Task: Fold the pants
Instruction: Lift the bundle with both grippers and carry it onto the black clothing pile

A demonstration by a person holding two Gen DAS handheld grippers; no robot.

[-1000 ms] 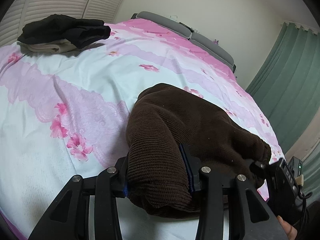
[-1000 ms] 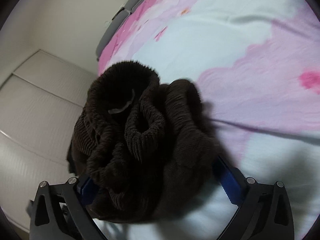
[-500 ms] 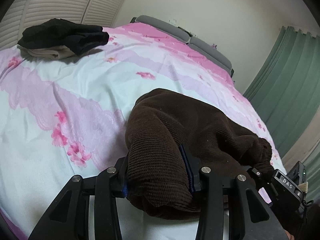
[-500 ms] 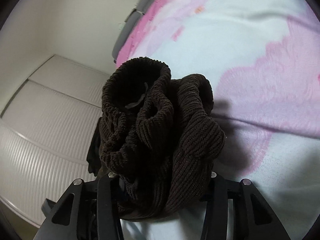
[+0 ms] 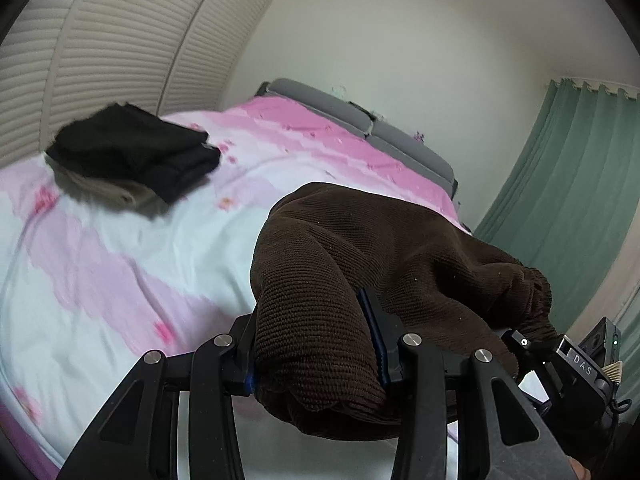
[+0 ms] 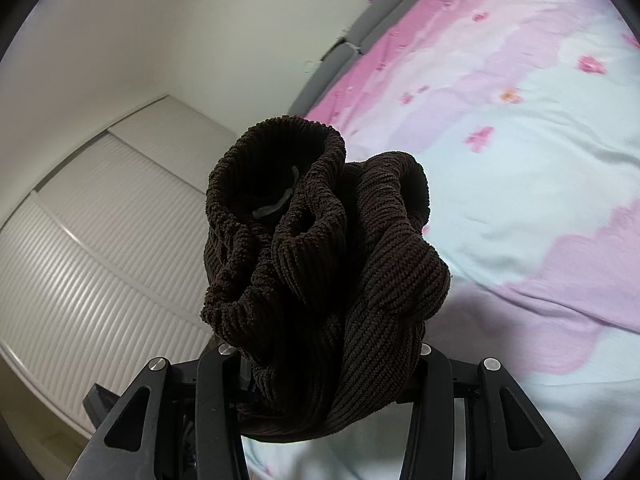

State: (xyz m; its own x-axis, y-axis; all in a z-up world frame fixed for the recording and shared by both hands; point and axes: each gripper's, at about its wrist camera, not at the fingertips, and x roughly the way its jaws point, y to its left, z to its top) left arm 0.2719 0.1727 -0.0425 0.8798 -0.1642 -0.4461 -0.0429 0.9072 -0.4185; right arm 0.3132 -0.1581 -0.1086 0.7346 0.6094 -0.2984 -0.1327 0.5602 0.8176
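Both grippers have come up since a second ago, lifting the pants (image 5: 400,264) higher off the bed (image 5: 120,264); more wall and closet shows in each view now, and the right gripper, wide apart a second ago, has closed in on the cloth. My left gripper (image 5: 316,356) is clamped on a thick fold of the brown ribbed pants, fabric bulging out between and below its fingers (image 5: 374,336). From there the pants run right in one draped span to my right gripper (image 5: 560,356), seen at the lower right edge of the left view with a DAS label on it. On the right wrist view my right gripper (image 6: 328,364) is pinched on a bunched wad of the same pants, the waistband (image 6: 280,160) opening upward with a pale tag (image 6: 276,204) inside. Pants hang between the two grippers, above the near edge of the bed, not lying flat. Bed cover is white with pink bands and flowers. Black folded clothes (image 5: 132,152) sit on a pale garment (image 5: 108,194) at the far left of the bed, well apart from the pants. Grey headboard (image 5: 360,120) at the far end, green curtain (image 5: 560,176) right, louvred closet doors (image 5: 100,40) left
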